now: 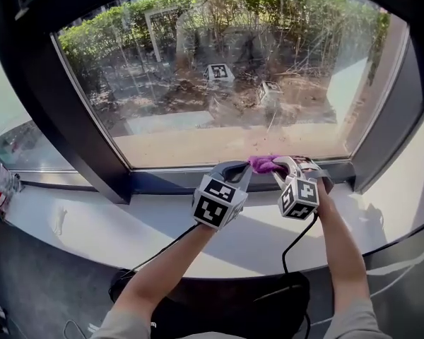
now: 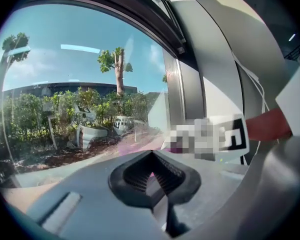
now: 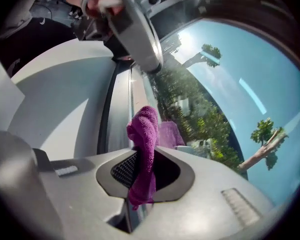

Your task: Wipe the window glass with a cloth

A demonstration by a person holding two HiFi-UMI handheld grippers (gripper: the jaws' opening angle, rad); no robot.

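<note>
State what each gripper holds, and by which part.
Right gripper pinches the cloth by a bunched fold, one end sticking out past the jaws. Left gripper holds nothing, jaws together.

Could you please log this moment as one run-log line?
right hand-held gripper: shut on purple cloth | left hand-held gripper: shut, empty | cloth near window glass

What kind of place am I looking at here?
Most likely indoors, at a big ground-floor window: a wide pane in a dark frame, a white sill below it, and a hedge and bare garden bed outside.
</note>
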